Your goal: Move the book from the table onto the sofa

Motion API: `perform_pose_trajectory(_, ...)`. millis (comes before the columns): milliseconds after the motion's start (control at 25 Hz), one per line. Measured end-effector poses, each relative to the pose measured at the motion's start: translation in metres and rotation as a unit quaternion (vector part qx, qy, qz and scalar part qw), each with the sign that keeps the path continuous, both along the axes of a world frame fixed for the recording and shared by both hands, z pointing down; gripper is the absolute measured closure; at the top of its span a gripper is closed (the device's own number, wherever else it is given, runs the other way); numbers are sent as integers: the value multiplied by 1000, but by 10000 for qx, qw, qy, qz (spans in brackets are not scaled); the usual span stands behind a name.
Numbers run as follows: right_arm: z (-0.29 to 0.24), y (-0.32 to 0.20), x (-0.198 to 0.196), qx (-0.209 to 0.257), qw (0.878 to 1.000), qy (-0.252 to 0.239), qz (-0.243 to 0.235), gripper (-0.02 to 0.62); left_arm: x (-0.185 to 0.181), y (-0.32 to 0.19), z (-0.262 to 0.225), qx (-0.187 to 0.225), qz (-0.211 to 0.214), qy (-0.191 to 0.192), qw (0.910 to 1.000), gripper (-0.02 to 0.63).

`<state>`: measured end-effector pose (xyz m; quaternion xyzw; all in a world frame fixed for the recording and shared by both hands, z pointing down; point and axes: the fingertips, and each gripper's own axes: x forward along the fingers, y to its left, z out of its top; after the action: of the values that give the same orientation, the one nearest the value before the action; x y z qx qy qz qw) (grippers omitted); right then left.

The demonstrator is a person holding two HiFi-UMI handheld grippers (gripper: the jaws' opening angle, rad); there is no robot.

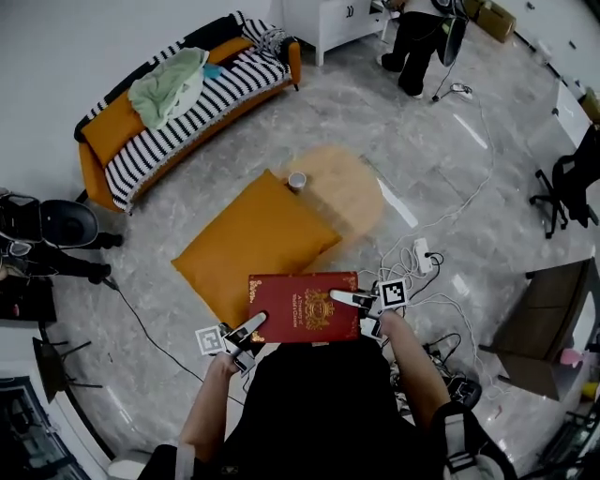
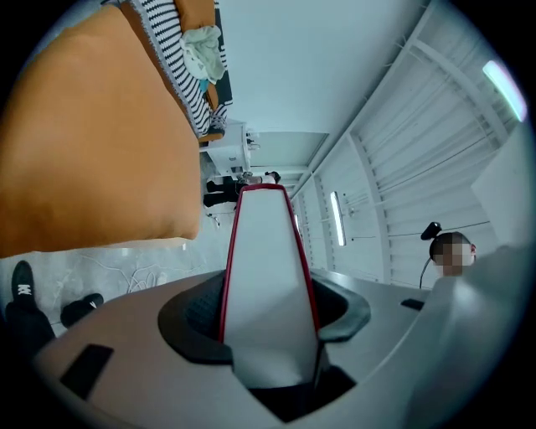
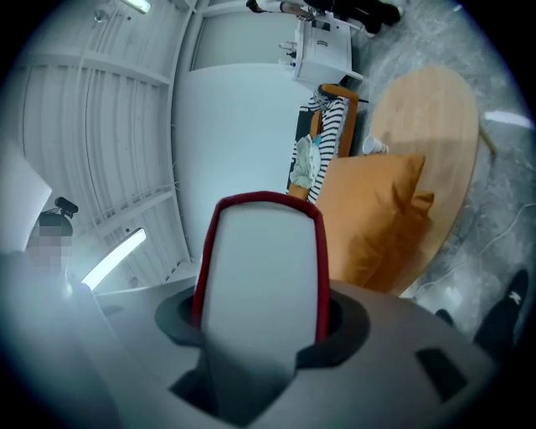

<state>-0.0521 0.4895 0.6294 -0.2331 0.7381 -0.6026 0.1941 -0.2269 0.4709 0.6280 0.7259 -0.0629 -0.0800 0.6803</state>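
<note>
Two hand-held claws carry a red hardback book (image 1: 302,307) level in front of a person dressed in black. The left claw (image 1: 253,325) is clamped on the book's near-left corner and the right claw (image 1: 352,299) on its right edge. Each gripper view shows the jaws set fairly wide and pressed against the red covers, with the pale block of pages between them. The book has a gold emblem on its cover. It is off the table (image 1: 349,192) and in the air, close to the holder's chest, over the near corner of a large orange cushion (image 1: 255,239).

That cushion lies across the near-left side of the oval, light-wood table. A small pale cup (image 1: 297,180) stands on the tabletop, just beside the cushion's far corner.

An orange sofa (image 1: 111,120) stands well apart from the book, against a white wall across a grey, marble-patterned floor (image 1: 422,141). A black-and-white striped throw (image 1: 202,98) is draped over its seat, and a crumpled pale-green garment (image 1: 169,84) lies on top of the throw.

Farther back, a second person (image 1: 412,42) in dark clothes stands by a white cabinet (image 1: 337,21). A white power strip (image 1: 424,255) and loose cables trail over the floor to the right of the table, and a black office chair (image 1: 572,183) stands near the room's right edge.
</note>
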Motion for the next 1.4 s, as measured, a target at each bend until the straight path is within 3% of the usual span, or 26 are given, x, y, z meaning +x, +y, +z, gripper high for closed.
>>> perform_pose_trajectory(320,-1,36,128,-24,9968,-64,794,347,133,8,-2,-45,677,22,9977,365)
perform_pose_trajectory(560,9,69,199,-105,9904,-102,1371,347,210,22,2,-137,1242,-50,9921,365)
perform_pose_trajectory(840,13,101,257,-15,9766,-272,2135,347,278,28,4,-71,1865,-162,9823,365)
perform_pose_trajectory(1400,17,99,357,-216,9451,-198,3253,347,405,-9,18,-306,2722,-2,9617,365)
